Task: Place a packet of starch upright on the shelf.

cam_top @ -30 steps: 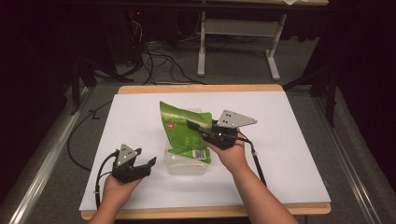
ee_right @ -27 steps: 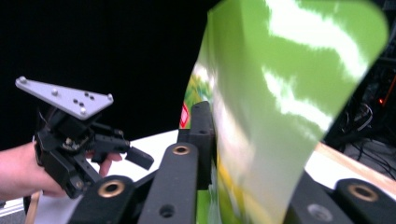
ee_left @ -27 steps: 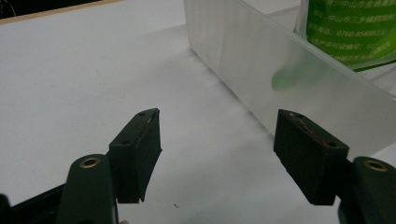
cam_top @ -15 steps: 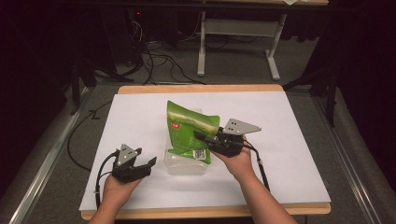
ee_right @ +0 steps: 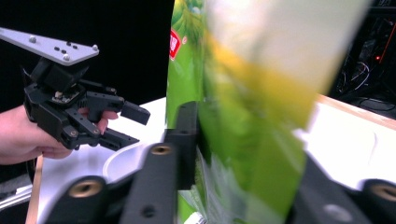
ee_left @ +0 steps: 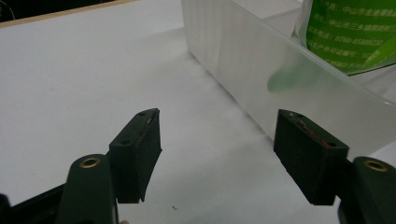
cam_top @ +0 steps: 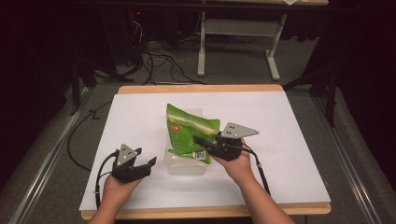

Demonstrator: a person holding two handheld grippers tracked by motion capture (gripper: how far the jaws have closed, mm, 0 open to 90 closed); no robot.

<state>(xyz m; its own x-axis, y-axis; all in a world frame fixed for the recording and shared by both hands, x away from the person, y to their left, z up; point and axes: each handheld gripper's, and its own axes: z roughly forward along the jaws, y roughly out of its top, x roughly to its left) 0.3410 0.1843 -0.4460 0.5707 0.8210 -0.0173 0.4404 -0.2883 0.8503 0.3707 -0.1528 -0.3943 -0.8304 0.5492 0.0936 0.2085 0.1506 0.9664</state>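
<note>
a white-topped table (cam_top: pixel 299 140) with a wooden edge carries a clear plastic container (cam_top: pixel 186 163) near its middle. a green snack bag (cam_top: pixel 189 133) stands tilted in the container, its lower end inside and its top leaning away from the person. the right gripper (cam_top: pixel 201 141) is clamped on the bag's right edge, jaws closed against the film. the left gripper (cam_top: pixel 148 164) rests on the table just left of the container, jaws spread wide with nothing between them.
</note>
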